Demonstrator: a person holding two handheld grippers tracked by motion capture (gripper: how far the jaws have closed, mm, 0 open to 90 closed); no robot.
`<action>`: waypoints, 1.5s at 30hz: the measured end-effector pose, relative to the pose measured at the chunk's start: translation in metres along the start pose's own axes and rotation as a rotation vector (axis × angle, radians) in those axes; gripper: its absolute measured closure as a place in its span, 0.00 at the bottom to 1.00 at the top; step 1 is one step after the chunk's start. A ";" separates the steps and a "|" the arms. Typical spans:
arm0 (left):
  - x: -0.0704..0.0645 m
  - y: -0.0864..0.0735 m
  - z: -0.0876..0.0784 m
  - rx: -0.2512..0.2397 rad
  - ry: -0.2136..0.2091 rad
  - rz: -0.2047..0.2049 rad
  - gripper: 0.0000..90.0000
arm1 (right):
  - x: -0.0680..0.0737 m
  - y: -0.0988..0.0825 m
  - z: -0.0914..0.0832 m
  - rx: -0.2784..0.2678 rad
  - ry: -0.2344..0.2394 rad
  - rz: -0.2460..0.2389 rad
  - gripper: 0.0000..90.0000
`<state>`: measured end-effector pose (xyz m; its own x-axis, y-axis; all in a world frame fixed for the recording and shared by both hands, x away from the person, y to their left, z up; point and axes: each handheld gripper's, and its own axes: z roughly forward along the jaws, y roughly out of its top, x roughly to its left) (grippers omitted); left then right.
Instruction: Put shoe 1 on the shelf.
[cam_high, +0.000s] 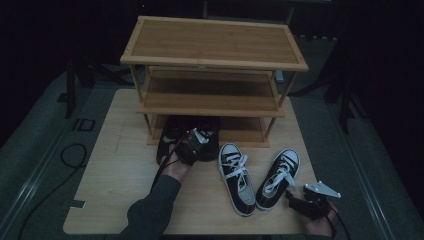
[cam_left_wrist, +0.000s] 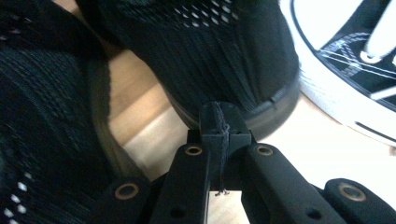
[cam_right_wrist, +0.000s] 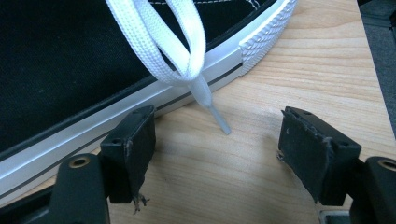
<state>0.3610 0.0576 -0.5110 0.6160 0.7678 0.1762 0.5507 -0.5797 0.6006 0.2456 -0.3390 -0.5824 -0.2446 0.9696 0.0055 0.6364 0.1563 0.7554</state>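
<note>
High view: left gripper (cam_high: 192, 145) fingers pressed together at black shoe (cam_high: 172, 132); right gripper (cam_high: 300, 202) fingers spread beside sneaker (cam_high: 277, 177).

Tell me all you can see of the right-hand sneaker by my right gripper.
The right sneaker is black canvas with a white rubber toe cap and sole band and white laces. It lies upright on the wooden table, toe pointing away, its heel angled toward the other sneaker. A lace end hangs over its side onto the wood, between the open right gripper's jaws.

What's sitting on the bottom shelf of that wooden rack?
On the wooden rack's bottom shelf, a pair of black mesh shoes rests at the left, heels sticking out. The shelf above hides their toes and the back of the shelf.
</note>
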 end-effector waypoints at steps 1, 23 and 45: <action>0.000 0.000 0.000 0.000 0.000 0.000 1.00 | 0.000 0.000 0.000 0.000 0.000 0.000 0.30; -0.012 0.012 0.029 0.011 -0.033 0.024 1.00 | 0.000 0.000 0.000 0.000 0.000 0.000 0.30; -0.002 -0.010 0.001 0.001 -0.077 0.012 1.00 | 0.000 0.000 0.000 0.000 0.000 0.000 0.30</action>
<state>0.3547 0.0619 -0.5182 0.6645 0.7371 0.1227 0.5433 -0.5893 0.5980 0.2455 -0.3389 -0.5824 -0.2449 0.9695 0.0053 0.6363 0.1566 0.7554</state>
